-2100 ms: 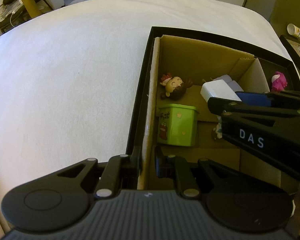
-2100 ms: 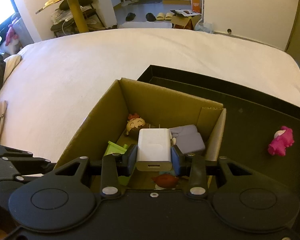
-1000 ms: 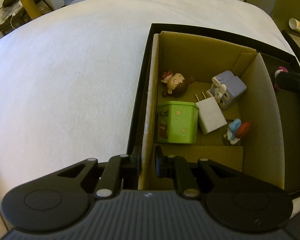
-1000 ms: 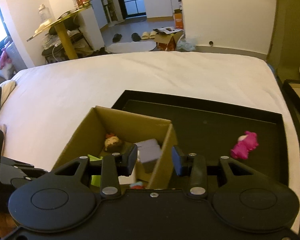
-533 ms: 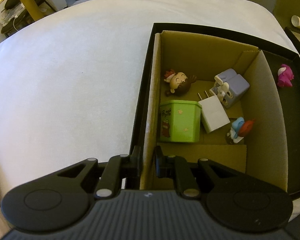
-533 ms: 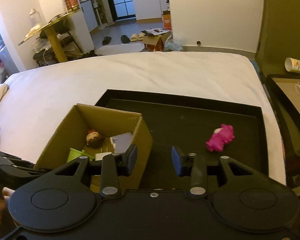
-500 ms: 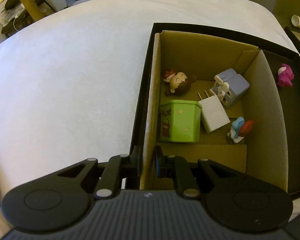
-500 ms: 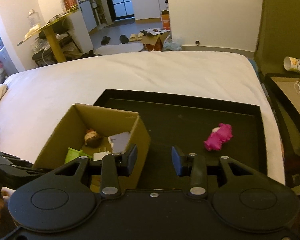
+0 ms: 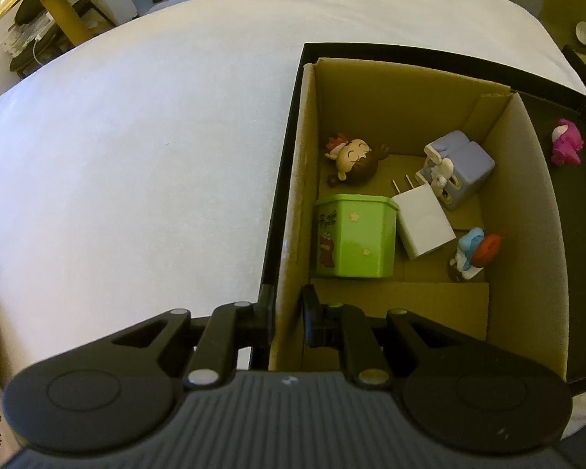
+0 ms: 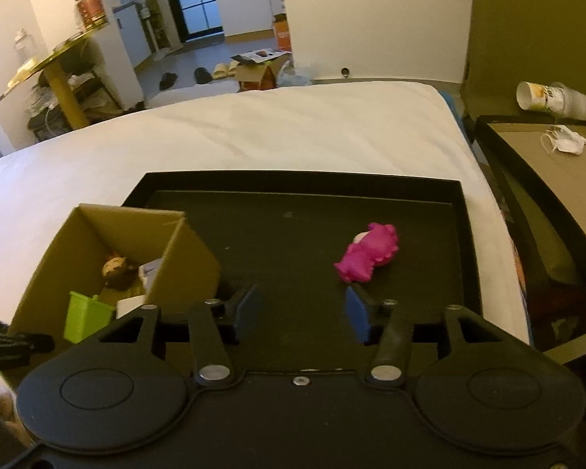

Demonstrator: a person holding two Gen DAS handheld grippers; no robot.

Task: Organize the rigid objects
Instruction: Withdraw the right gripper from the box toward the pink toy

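1. The white charger [image 9: 424,223] now lies inside the cardboard box [image 9: 527,211], prongs pointing to the far wall, wedged between the green tin [image 9: 353,236] and the lilac block toy [image 9: 455,174]. Two seconds ago it sat clamped in the right gripper above the box, so that placement is done.
2. The box also holds a brown-haired doll figure [image 9: 351,156] near the far left corner and a small blue-and-red figurine [image 9: 474,252] against the right wall.
3. The pink figurine [image 10: 367,258] is the one item left outside: it lies on its side on the black tray [image 10: 304,181], well apart from the box (probably the next thing to collect).
4. The right gripper [image 10: 300,308] has drawn back from the box and swung right over the tray. Its jaws are spread wide with nothing between them, wider than half a second ago, and the pink figurine lies just beyond the right finger.
5. The left gripper [image 9: 287,314] remains pinched on the box's left wall near the front corner, one finger outside and one inside, apparently steadying it, as in every earlier frame.
6. My judgement: the sorting is nearly finished, and the right hand needs to advance slightly rightward to straddle the pink figurine.
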